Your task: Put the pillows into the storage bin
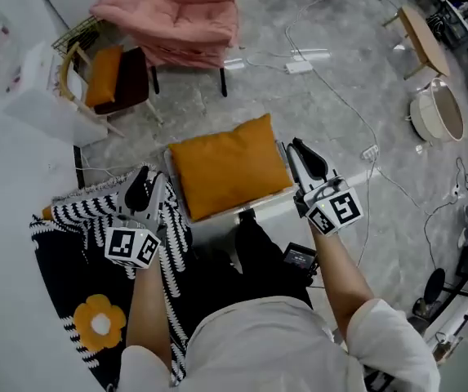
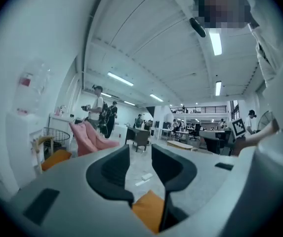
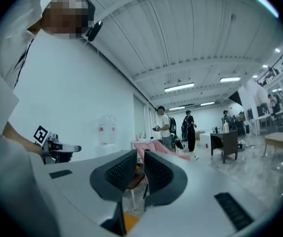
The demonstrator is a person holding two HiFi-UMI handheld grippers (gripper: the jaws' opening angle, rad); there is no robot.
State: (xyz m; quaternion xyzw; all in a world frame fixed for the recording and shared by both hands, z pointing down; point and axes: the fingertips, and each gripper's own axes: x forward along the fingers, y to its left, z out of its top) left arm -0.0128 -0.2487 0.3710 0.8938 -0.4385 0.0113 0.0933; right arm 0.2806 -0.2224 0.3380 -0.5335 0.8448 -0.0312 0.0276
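Observation:
An orange pillow [image 1: 229, 166] lies flat on a white-edged storage bin [image 1: 262, 208] in front of me; how deep it sits I cannot tell. A corner of the orange pillow [image 2: 148, 211] shows low in the left gripper view. A black-and-white striped pillow with an orange flower [image 1: 95, 317] lies at my left. My left gripper [image 1: 144, 184] hangs above the striped pillow, left of the orange one, open and empty [image 2: 140, 157]. My right gripper [image 1: 303, 152] is raised at the orange pillow's right edge, its jaws only a slit apart with nothing between them [image 3: 140, 162].
A chair with another orange cushion [image 1: 103, 76] and a pink padded seat [image 1: 176, 15] stand beyond the bin. Cables and a power strip [image 1: 299, 66] cross the grey floor. A wooden bench [image 1: 421, 39] and a white tub [image 1: 439, 113] are at far right. People stand in the background.

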